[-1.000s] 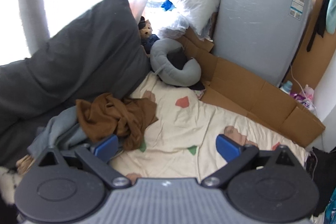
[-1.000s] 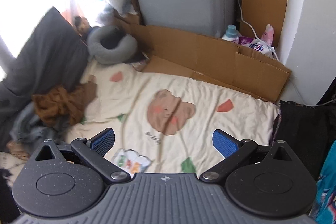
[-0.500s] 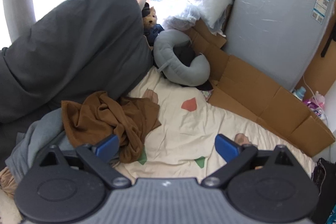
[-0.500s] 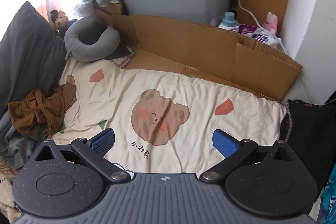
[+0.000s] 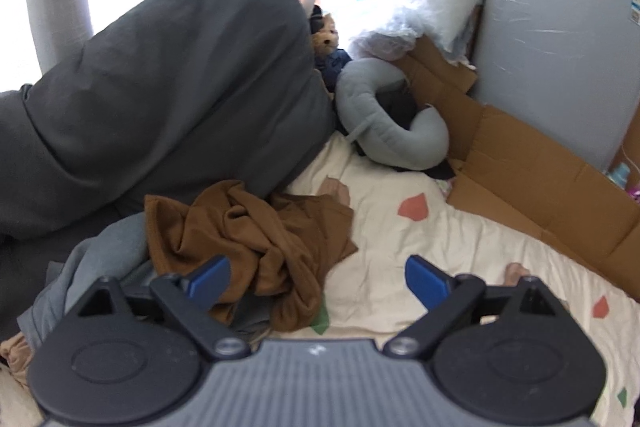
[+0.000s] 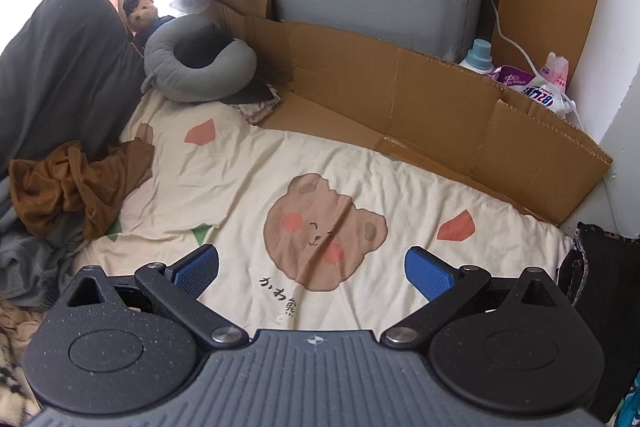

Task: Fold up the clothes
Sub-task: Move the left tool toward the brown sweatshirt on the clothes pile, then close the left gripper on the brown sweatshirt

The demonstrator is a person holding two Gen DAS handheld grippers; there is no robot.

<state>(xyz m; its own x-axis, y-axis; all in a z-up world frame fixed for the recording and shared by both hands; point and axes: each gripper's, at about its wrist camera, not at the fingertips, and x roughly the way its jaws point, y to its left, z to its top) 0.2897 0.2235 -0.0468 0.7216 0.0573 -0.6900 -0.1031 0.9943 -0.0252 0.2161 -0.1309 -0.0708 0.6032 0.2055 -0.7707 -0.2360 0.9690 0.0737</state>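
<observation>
1. The flattened brown cardboard box (image 6: 420, 99) stands open along the far edge of the cream bear-print bed sheet (image 6: 248, 187); nothing lies in it.
2. The crumpled brown garment (image 5: 256, 239) lies on the sheet's left edge, partly over a grey garment (image 5: 100, 263) and against the dark grey pillow (image 5: 160, 99).
3. The grey garment is largely hidden, so its shape is unclear. A grey U-shaped neck pillow (image 6: 196, 67) half covers something dark.
4. The left hand-held gripper (image 5: 318, 279) tilts down above the brown garment, jaws wide though just narrowing, pads clear of the cloth.
5. The right hand-held gripper (image 6: 312, 269) tilts down over the printed bear, jaws wide and empty.
</observation>
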